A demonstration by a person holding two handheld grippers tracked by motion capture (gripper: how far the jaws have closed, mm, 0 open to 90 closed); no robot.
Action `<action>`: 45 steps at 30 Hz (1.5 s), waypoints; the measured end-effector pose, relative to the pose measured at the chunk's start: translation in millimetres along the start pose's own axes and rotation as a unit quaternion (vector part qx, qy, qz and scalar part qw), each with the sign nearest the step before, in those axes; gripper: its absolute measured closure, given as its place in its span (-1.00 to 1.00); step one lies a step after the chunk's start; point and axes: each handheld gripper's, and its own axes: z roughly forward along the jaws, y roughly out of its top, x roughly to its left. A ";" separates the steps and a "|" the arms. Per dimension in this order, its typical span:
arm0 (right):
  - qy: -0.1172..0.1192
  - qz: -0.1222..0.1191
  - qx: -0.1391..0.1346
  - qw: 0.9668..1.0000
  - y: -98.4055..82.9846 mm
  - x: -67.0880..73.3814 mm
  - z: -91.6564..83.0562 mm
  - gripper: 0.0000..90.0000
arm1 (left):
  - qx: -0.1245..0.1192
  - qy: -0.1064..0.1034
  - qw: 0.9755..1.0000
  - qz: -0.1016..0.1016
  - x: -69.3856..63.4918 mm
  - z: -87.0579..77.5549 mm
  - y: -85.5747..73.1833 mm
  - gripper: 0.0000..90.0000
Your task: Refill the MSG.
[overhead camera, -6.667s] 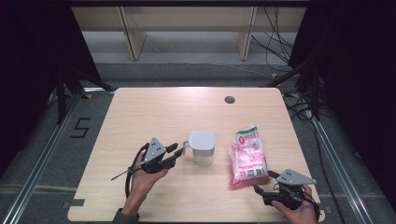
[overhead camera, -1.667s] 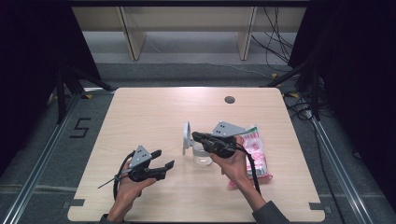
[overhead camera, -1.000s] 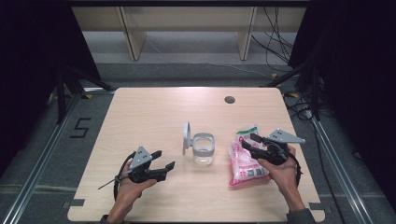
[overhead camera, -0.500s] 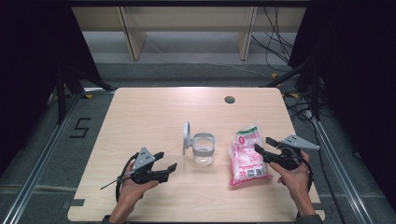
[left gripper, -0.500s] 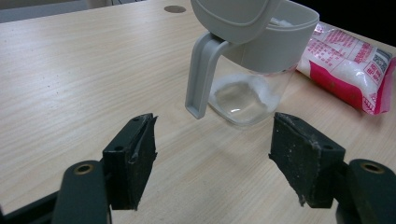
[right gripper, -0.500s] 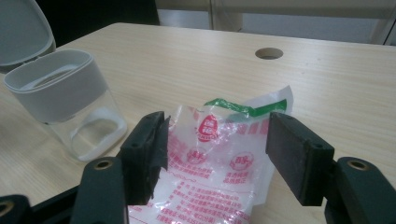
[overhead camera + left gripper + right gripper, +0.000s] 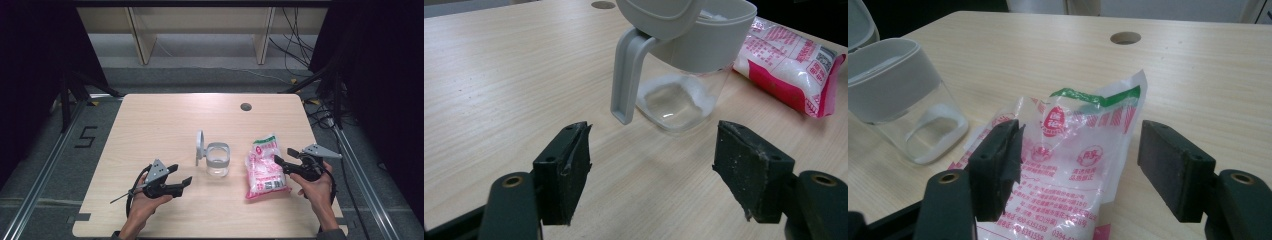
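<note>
**A:** Where is the pink-and-white printed plastic bag of white granules (image 7: pixel 265 166) lying, and which hand is nearer?

**B:** It is lying flat on the pale wooden bench (image 7: pixel 160 125), right of centre in the high view. The right gripper (image 7: pixel 281 162) is hovering at the bag's 3 o'clock edge, pointing toward 9 o'clock, so it is far nearer than the left gripper (image 7: pixel 180 176), which is sitting open and empty well off at the bag's 9 o'clock, beyond the jar.

**A:** And the bag's long axis?

**B:** It is running roughly 12 to 6 o'clock, the crimped top pointing to 12. The right gripper is therefore coming in across the short width, near the upper half. In the right gripper view the bag's top (image 7: pixel 1088 125) is showing between the two black jaws, which have just been spreading wider and are not pressing on it.

**A:** What is beside it?

**B:** A clear plastic jar with a grey collar and flipped-up grey lid (image 7: pixel 217 159) is standing at the bag's 9 o'clock, near but apart, a little white powder in its bottom.

**A:** Any writing?

**B:** A round red emblem (image 7: pixel 1054 120), a green band along the top, red Chinese print too small to read, digits along the bottom edge, and a QR code (image 7: pixel 826 56) at the far corner in the left gripper view.
</note>
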 end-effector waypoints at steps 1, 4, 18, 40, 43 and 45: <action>0.005 0.004 -0.004 1.000 -0.9 -0.8 2.3 -0.25 | 0.000 -0.004 1.000 0.001 -0.1 0.6 -0.1 -0.33; -0.001 0.018 -0.001 1.000 -1.7 -0.6 4.0 -0.26 | 0.001 -0.005 1.000 0.000 -2.3 1.4 -0.5 -0.33; 0.011 0.012 0.027 1.000 -3.5 -8.2 19.5 -0.23 | 0.022 -0.020 1.000 0.009 -12.7 13.5 -7.3 -0.34; 0.024 0.017 0.073 0.997 -2.1 -22.4 49.9 -0.06 | 0.029 -0.020 0.999 0.014 -13.0 15.5 -8.6 -0.34; 0.034 0.023 0.070 0.997 -2.9 -23.5 54.1 0.00 | 0.021 -0.032 0.999 0.016 -13.5 16.2 -8.2 -0.35; 0.032 0.040 0.080 0.995 -3.6 -19.1 54.8 0.03 | 0.022 -0.026 0.999 0.005 -15.4 16.6 -8.8 -0.35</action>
